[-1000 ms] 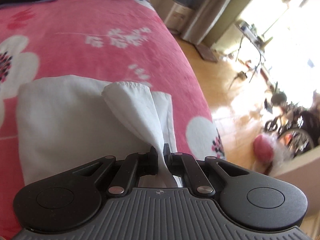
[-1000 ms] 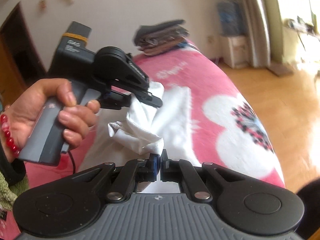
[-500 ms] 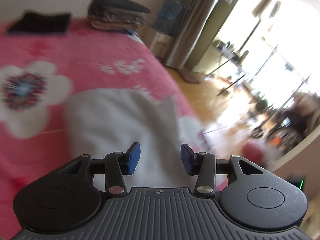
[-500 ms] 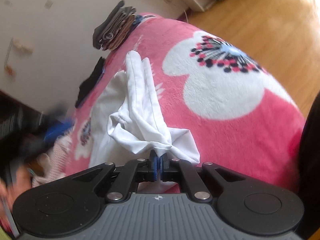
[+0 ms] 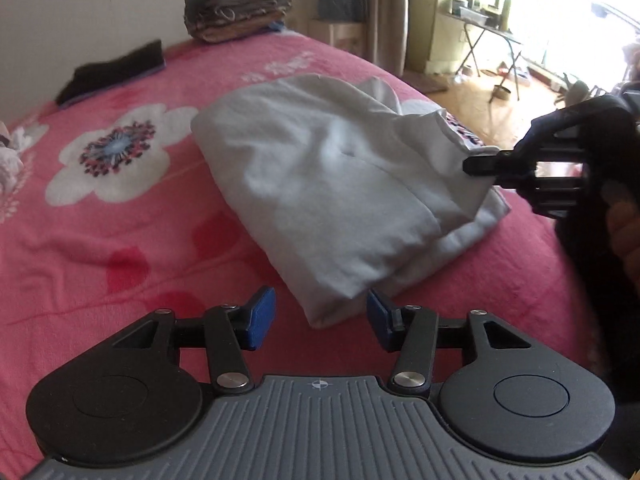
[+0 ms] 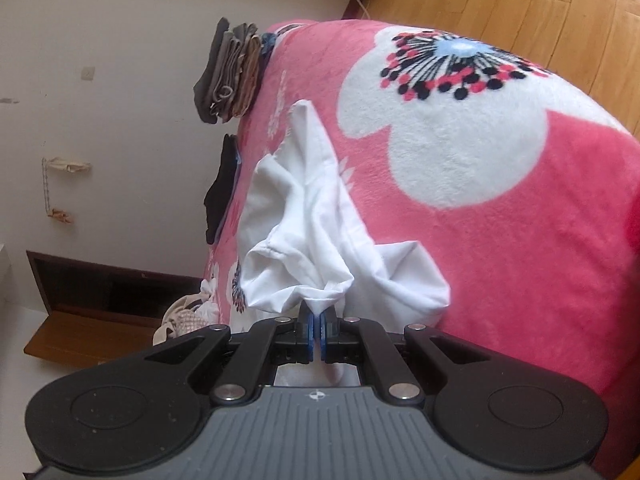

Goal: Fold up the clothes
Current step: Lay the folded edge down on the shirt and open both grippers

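The left gripper [image 5: 316, 316], having let go of the white garment [image 5: 320, 176], is hovering spread apart at lower centre; the right gripper [image 6: 318, 330] is still pinching its bunched edge.

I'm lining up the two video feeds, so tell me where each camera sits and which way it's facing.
Left wrist: on the open left gripper, looking across the pink floral blanket at the folded white cotton garment; the right gripper and a hand show.
Right wrist: on the right gripper, rolled sideways, facing the garment it pinches and the wall.
Shared: garment, blanket, stack of folded dark clothes.
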A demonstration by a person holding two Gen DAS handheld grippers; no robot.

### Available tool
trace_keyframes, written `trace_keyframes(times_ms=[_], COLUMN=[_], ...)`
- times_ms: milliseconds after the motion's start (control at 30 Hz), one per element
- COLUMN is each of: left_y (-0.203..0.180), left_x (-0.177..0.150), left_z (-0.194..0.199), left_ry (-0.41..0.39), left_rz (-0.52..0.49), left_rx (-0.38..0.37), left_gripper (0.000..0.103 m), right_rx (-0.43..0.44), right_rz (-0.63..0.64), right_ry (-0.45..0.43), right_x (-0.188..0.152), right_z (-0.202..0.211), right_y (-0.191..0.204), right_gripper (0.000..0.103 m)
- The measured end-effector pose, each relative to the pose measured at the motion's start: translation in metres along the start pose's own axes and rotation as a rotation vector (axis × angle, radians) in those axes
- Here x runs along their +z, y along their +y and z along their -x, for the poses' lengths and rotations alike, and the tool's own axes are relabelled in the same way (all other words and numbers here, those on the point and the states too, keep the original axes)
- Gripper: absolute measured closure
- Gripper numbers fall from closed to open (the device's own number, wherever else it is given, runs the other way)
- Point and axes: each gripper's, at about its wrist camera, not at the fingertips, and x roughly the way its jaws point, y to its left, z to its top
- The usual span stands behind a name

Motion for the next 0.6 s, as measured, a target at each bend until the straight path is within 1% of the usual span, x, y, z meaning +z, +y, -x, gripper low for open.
trace_keyframes(times_ms=[133,200,267,333,500,533,600], left_y=[-0.010,-0.011,-0.012,-0.013,-0.018,-0.018,-0.018], left_x=[-0.006,-0.009,-0.012,-0.015,-0.023,-0.024,-0.024], left_z=[-0.004,-0.007,-0.008,-0.008,-0.009,-0.009,-0.010], left_ry=[-0.021,-0.029,-0.039,-0.053,-0.070,-0.071,-0.063], left_rz=[-0.075,-0.095,-0.112,-0.123,-0.137,-0.133,-0.124], left_rx=[0.050,0.069,0.082,0.086,0.091,0.089,0.083], left_gripper=[0.055,0.055,0.057,0.058,0.067,0.069,0.076], right_rx=[-0.041,-0.066,-0.090,-0.114,-0.171,-0.181,-0.194], right_rz=[0.056,0.091,0.126,0.161,0.247,0.263,0.287], right_ry=[-0.001,0.000,0.001,0.002,0.004,0.005,0.011], right_x=[-0.001,-0.002,-0.002,-0.003,-0.002,0.000,0.001], right_z=[-0.003,-0.004,-0.006,-0.007,-0.013,-0.017,-0.022], right_y=[0.008,0.012,0.017,0.021,0.032,0.034,0.035], right_gripper=[0.098,0.094,0.080,0.071,0.071,0.073,0.088])
